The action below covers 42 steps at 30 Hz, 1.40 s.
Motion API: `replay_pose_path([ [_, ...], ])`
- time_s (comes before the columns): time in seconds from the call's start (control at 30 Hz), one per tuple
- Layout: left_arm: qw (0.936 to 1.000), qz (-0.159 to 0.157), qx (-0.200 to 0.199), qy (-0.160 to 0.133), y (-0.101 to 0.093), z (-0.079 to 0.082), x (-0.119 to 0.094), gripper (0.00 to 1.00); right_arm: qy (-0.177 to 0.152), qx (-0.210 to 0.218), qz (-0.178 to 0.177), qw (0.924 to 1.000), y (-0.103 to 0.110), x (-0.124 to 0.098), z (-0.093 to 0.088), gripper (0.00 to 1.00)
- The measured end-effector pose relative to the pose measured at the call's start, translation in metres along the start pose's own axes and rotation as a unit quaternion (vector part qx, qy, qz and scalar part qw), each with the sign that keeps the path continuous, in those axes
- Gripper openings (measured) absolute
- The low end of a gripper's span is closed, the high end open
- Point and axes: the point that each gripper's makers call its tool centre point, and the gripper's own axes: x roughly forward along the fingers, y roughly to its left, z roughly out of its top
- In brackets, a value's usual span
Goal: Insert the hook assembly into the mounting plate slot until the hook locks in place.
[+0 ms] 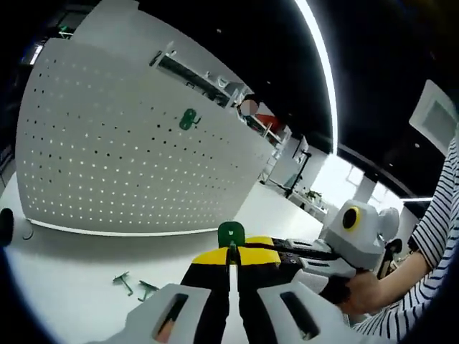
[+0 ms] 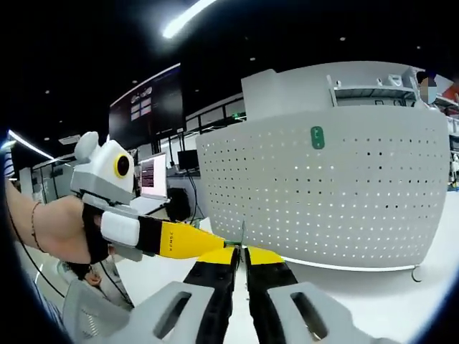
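Observation:
A white pegboard [image 1: 129,158] stands upright on the table, with one green hook plate [image 1: 188,119] mounted high on it. My left gripper [image 1: 231,255] is shut on a green hook piece [image 1: 230,233] held in front of the board. The right gripper [image 1: 290,249] comes in from the right, and its yellow jaws meet mine at that piece. In the right gripper view, my right gripper [image 2: 241,255] is shut on the thin edge of the hook piece [image 2: 242,235]. The left gripper [image 2: 179,240] reaches in from the left. The pegboard [image 2: 344,193] and the mounted plate [image 2: 317,137] lie ahead.
Two loose green hooks [image 1: 123,281] [image 1: 147,289] lie on the white table near the board's foot. A metal hook [image 2: 414,274] sits by the board's right end. A person's striped sleeve [image 1: 430,244] and hand [image 2: 61,229] hold the grippers. Shelving stands behind the board.

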Motion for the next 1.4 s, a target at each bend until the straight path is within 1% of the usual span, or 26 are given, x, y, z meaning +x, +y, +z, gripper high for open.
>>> replay_pose_path([
  [0.07,1.0000,0.003,0.001,-0.003,0.000,0.002,0.001,0.01,0.001,0.005,0.004,1.0000,0.000,-0.001,0.000,0.05],
  [0.13,0.9998,0.012,0.014,0.000,0.000,0.002,0.003,0.01,0.002,0.004,0.002,1.0000,0.000,-0.002,0.000,0.07],
  [0.17,0.9995,0.021,0.025,0.002,0.002,0.003,0.003,0.01,0.002,0.001,0.002,1.0000,0.000,-0.003,0.001,0.07],
  [0.3,0.9982,0.045,0.039,0.006,0.009,0.005,0.004,0.01,0.007,-0.002,0.002,1.0000,-0.005,-0.010,0.001,0.10],
  [0.33,0.9971,0.056,0.050,0.008,0.012,0.007,0.004,0.01,0.012,-0.002,0.001,0.9999,-0.006,-0.012,-0.001,0.12],
  [0.4,0.9951,0.074,0.065,0.010,0.016,0.009,0.004,0.01,0.025,0.000,-0.004,0.9997,-0.012,-0.017,-0.008,0.16],
  [0.43,0.9945,0.077,0.071,0.007,0.017,0.011,0.004,0.01,0.029,-0.004,-0.007,0.9996,-0.014,-0.020,-0.011,0.18],
  [0.5,0.9924,0.092,0.082,0.007,0.021,0.015,0.004,0.01,0.044,-0.011,-0.012,0.9989,-0.019,-0.026,-0.020,0.18],
  [0.57,0.9900,0.105,0.094,0.006,0.023,0.018,0.004,0.01,0.063,-0.022,-0.027,0.9974,-0.028,-0.036,-0.034,0.24],
  [0.6,0.9877,0.118,0.102,0.003,0.027,0.022,0.003,0.01,0.073,-0.029,-0.035,0.9963,-0.032,-0.040,-0.040,0.26],
  [0.63,0.9869,0.123,0.105,0.002,0.028,0.023,0.004,0.01,0.078,-0.036,-0.040,0.9955,-0.035,-0.043,-0.043,0.29],
  [0.77,0.9828,0.147,0.111,-0.016,0.033,0.033,0.005,0.01,0.108,-0.060,-0.066,0.9901,-0.048,-0.060,-0.064,0.35],
  [0.8,0.9815,0.152,0.115,-0.019,0.034,0.035,0.005,0.01,0.128,-0.070,-0.084,0.9858,-0.055,-0.066,-0.072,0.37],
  [0.87,0.9797,0.159,0.120,-0.022,0.035,0.038,0.008,0.01,0.149,-0.087,-0.095,0.9804,-0.060,-0.073,-0.083,0.41],
  [1.0,0.9720,0.185,0.138,-0.044,0.039,0.052,0.007,0.01,0.167,-0.082,-0.101,0.9773,-0.062,-0.079,-0.099,0.46],
  [1.1,0.9653,0.205,0.151,-0.056,0.043,0.060,0.006,0.01,0.185,-0.089,-0.118,0.9716,-0.068,-0.085,-0.109,0.53],
  [1.2,0.9609,0.219,0.155,-0.067,0.046,0.067,0.007,0.01,0.192,-0.093,-0.127,0.9686,-0.071,-0.087,-0.115,0.56],
  [1.23,0.9601,0.222,0.156,-0.070,0.047,0.068,0.007,0.01,0.196,-0.095,-0.125,0.9678,-0.071,-0.087,-0.114,0.56],
  [1.3,0.9588,0.225,0.157,-0.074,0.047,0.070,0.009,0.01,0.190,-0.095,-0.127,0.9688,-0.071,-0.085,-0.113,0.58],
  [1.4,0.9555,0.232,0.164,-0.079,0.048,0.072,0.012,0.01,0.201,-0.102,-0.129,0.9656,-0.071,-0.085,-0.120,0.61],
])
